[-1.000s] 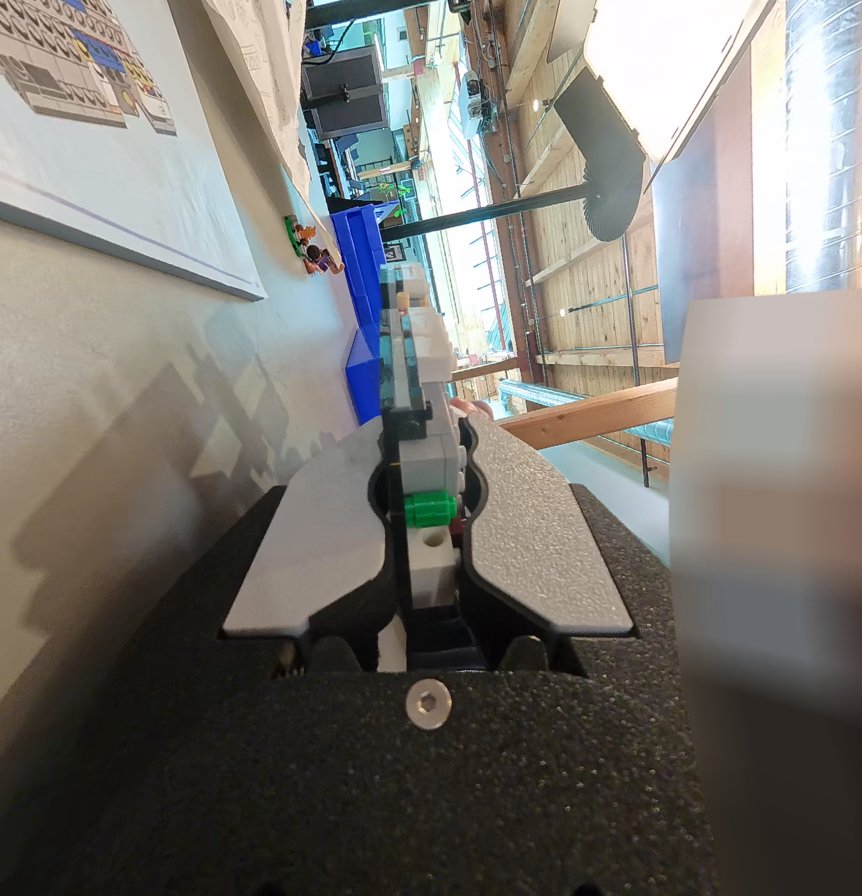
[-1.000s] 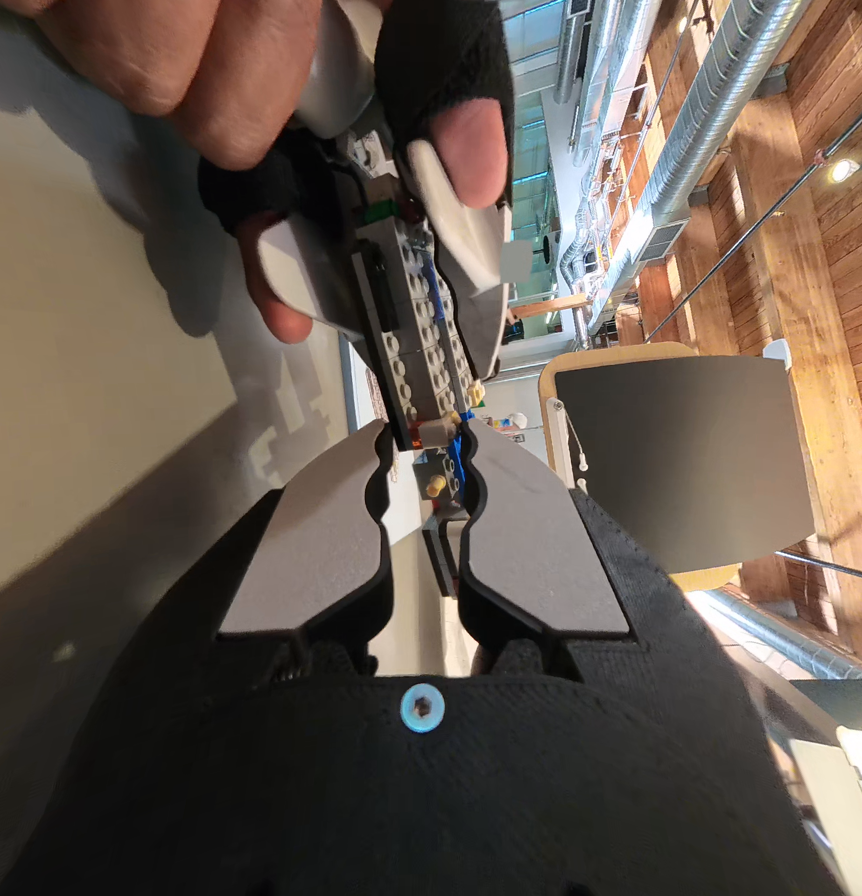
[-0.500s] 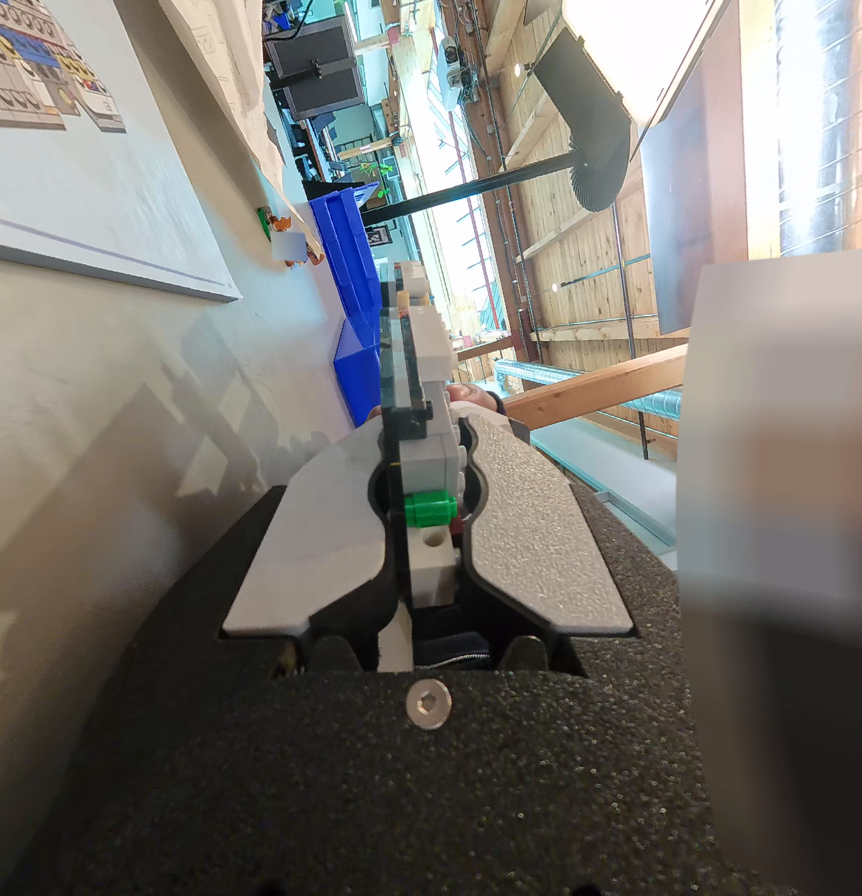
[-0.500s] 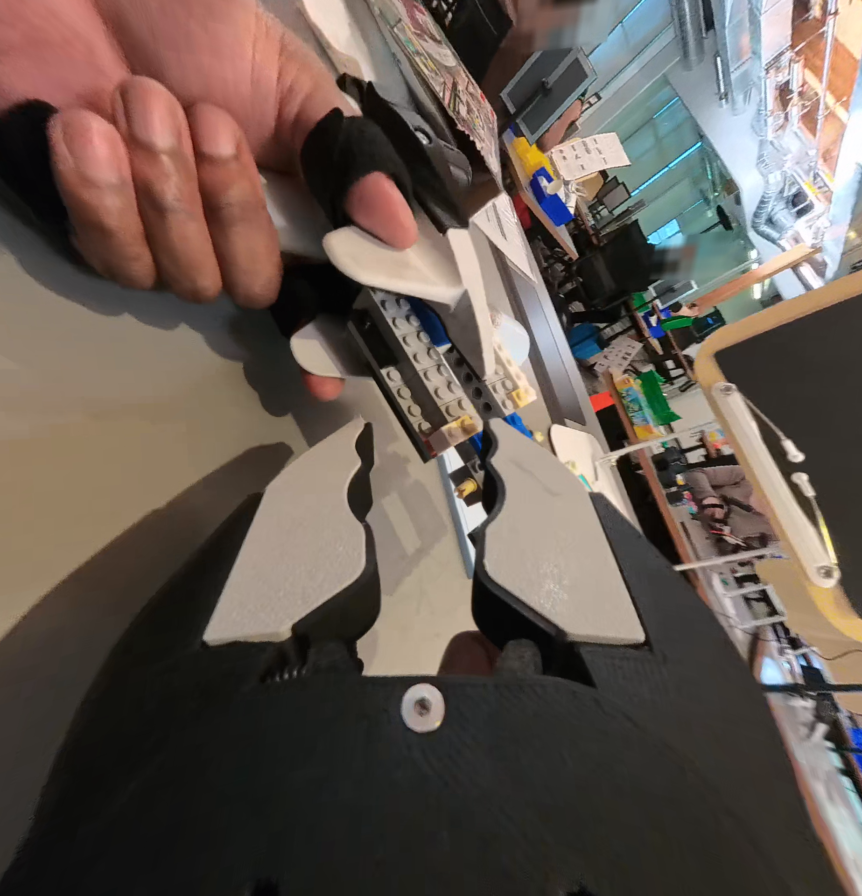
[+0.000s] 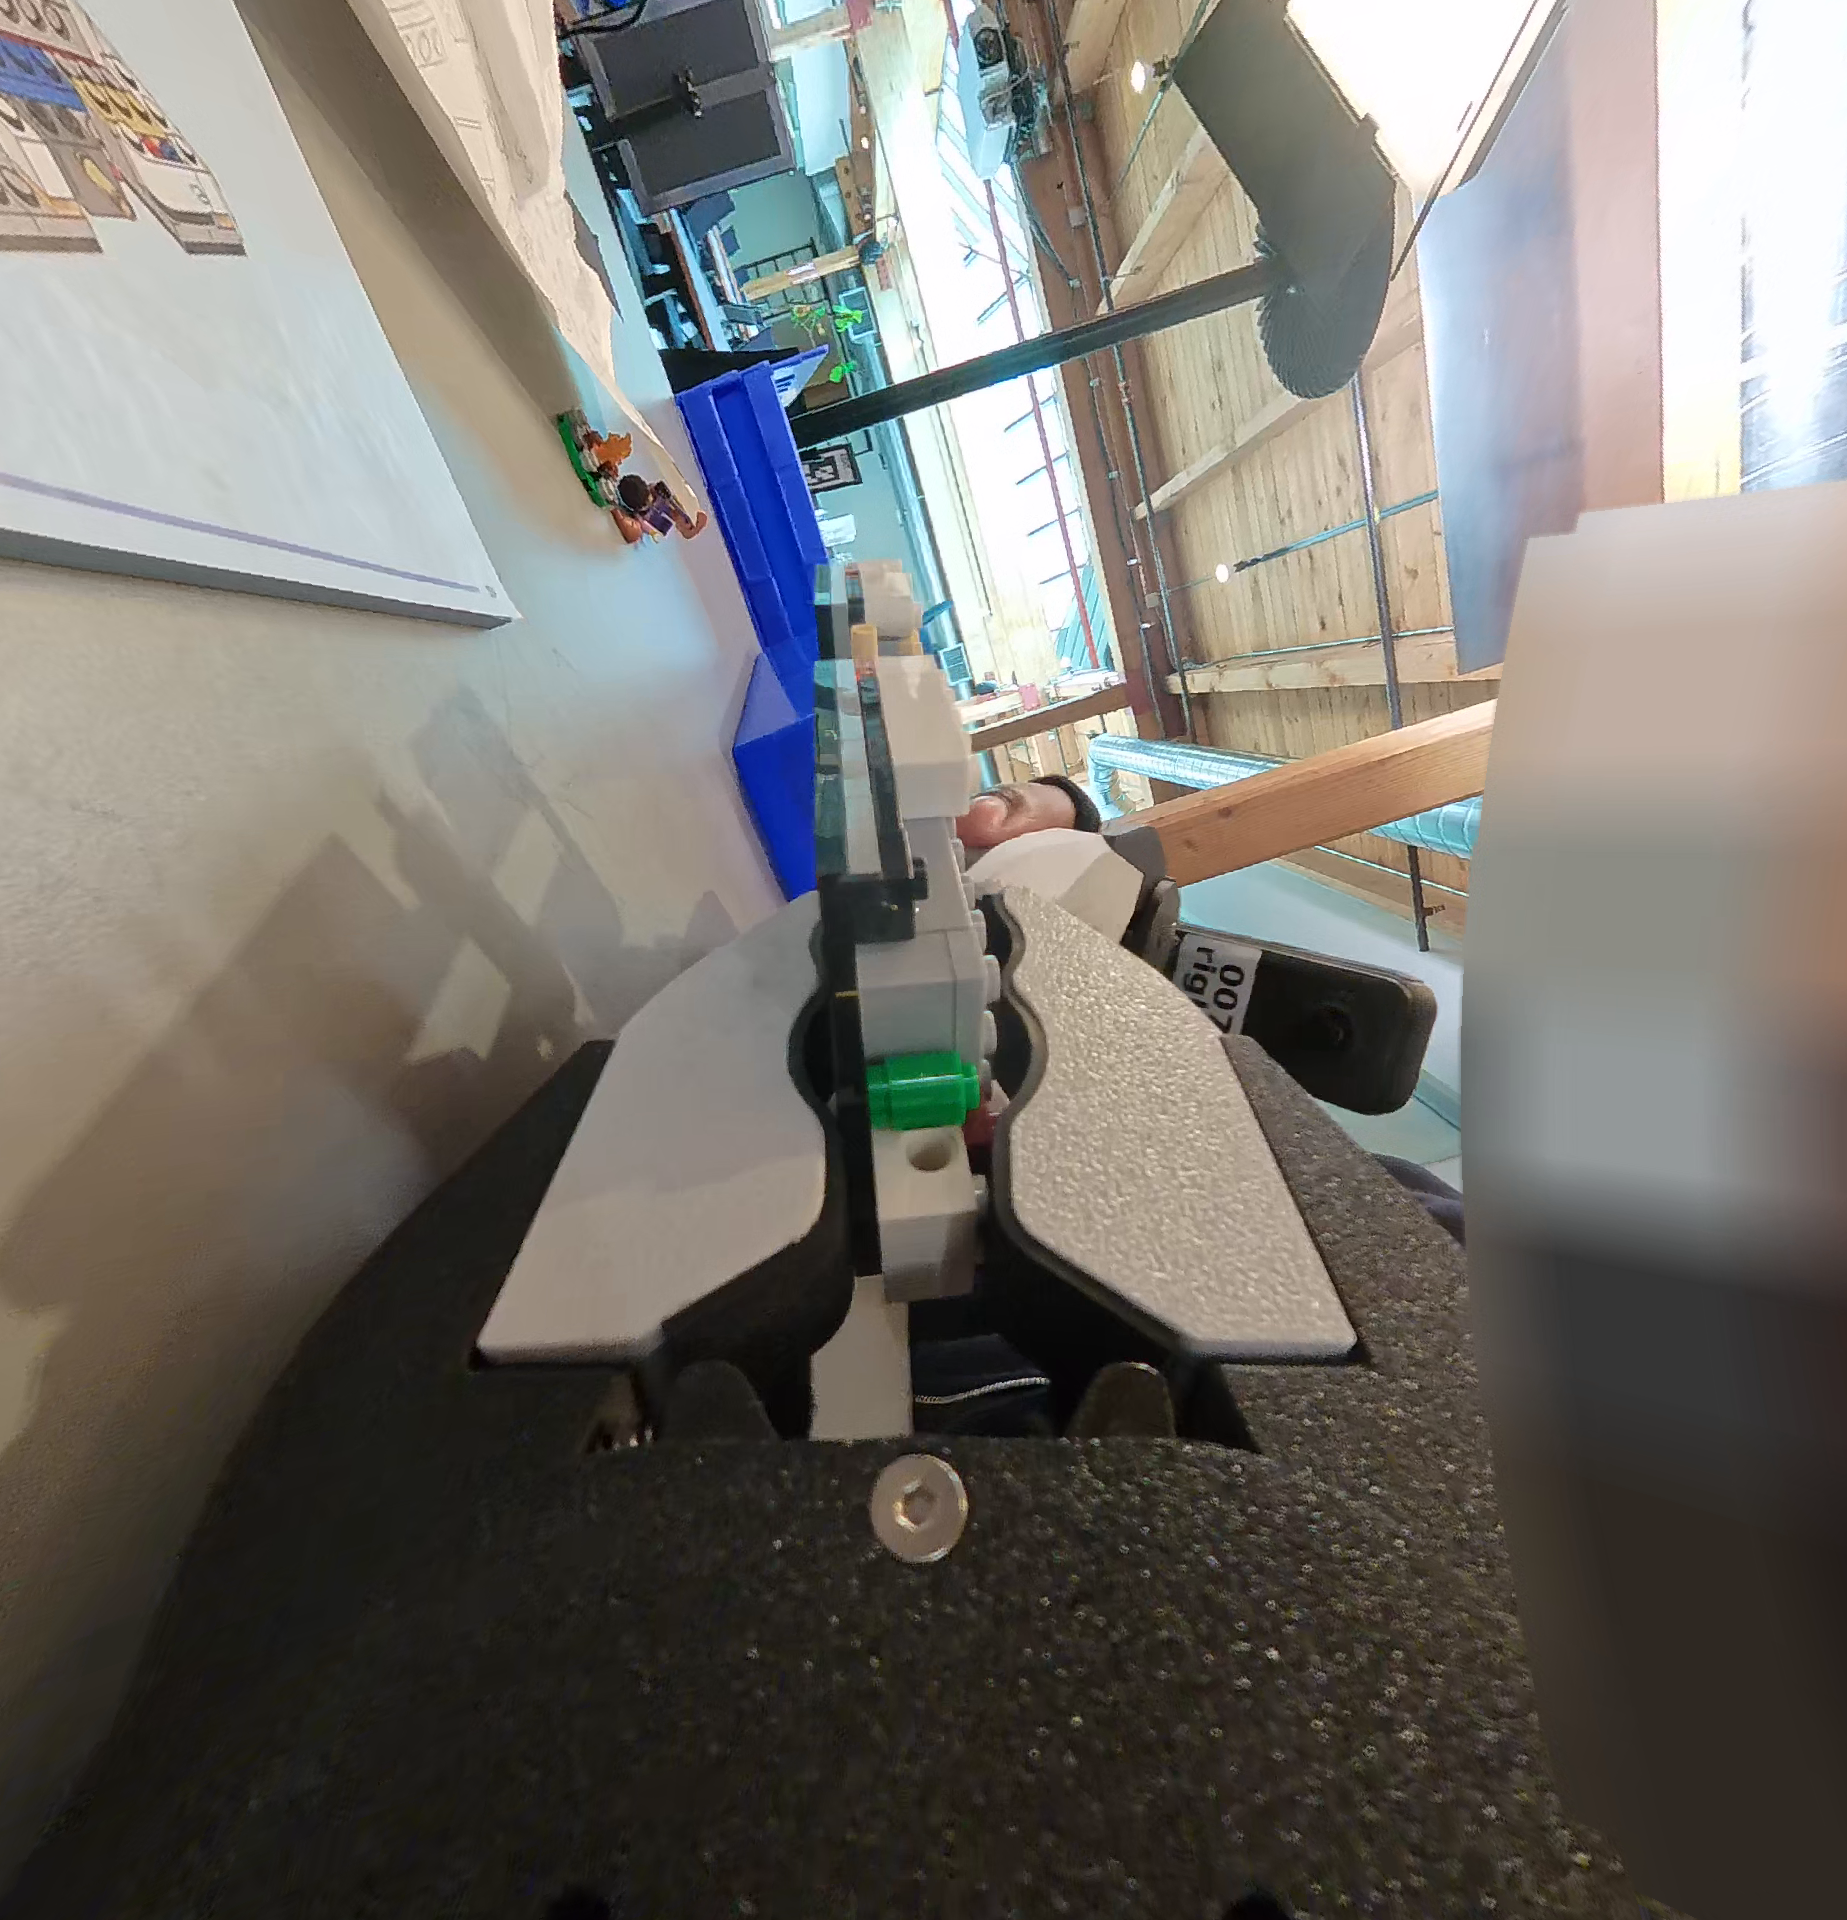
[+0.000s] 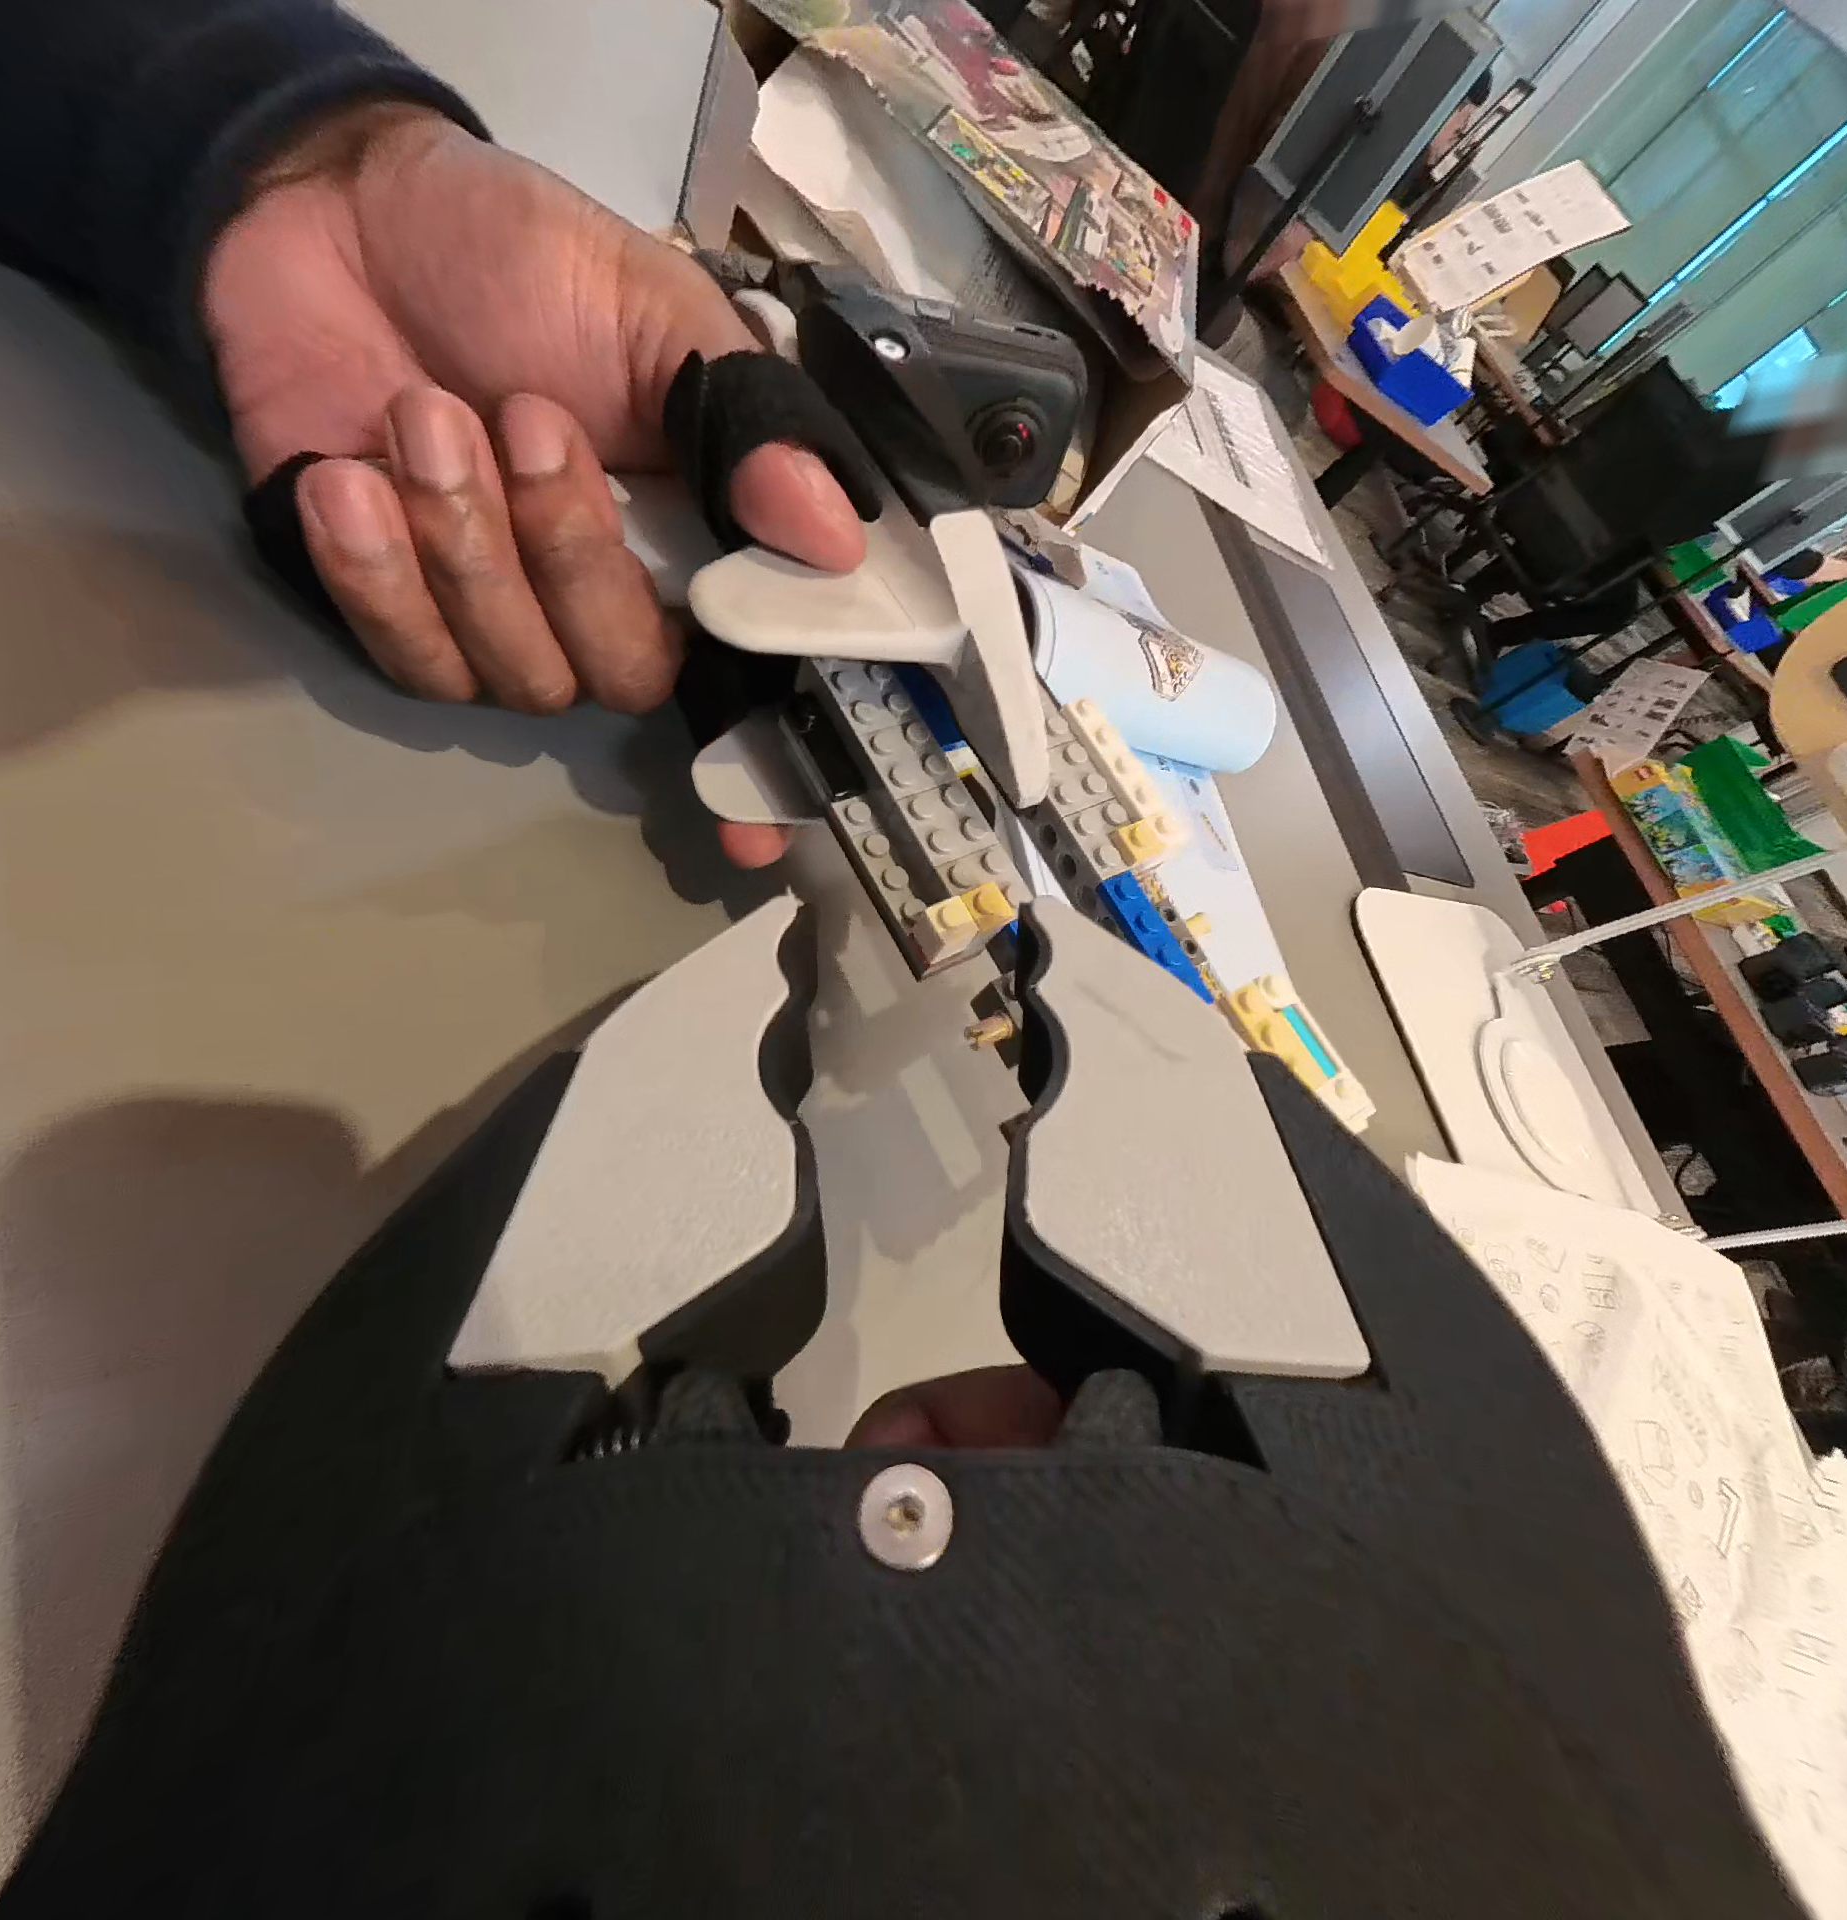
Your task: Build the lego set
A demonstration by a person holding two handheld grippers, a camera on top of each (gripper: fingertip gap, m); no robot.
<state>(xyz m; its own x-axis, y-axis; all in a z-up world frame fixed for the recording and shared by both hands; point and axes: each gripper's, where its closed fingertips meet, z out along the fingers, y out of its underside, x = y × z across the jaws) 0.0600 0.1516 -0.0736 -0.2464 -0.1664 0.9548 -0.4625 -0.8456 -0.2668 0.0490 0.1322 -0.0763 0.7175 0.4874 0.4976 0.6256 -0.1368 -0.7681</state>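
A grey table (image 6: 171, 883) is seen in a timber-ceilinged workshop, with a box (image 6: 1002, 187) and brick pieces (image 6: 1158, 935) laid on it. The left gripper (image 5: 924, 914) is clamped on a grey brick assembly (image 5: 898, 831), held off the table. The right gripper (image 6: 914, 925) is held apart and bare, just short of the assembly's tip.

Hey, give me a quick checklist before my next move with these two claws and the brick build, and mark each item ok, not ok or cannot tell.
1. Left claw clamped on the grey brick assembly: ok, fingers press both sides.
2. Right claw empty and open: ok, table shows between its fingers.
3. Right claw clear of the assembly: ok, its end sits just ahead of the fingertips, not touching.
4. Second brick build on the table, reachable: ok, beside the right fingertip.
5. Small tan-pegged piece lying loose: cannot tell.
6. Assembly's bricks fully seated: cannot tell.
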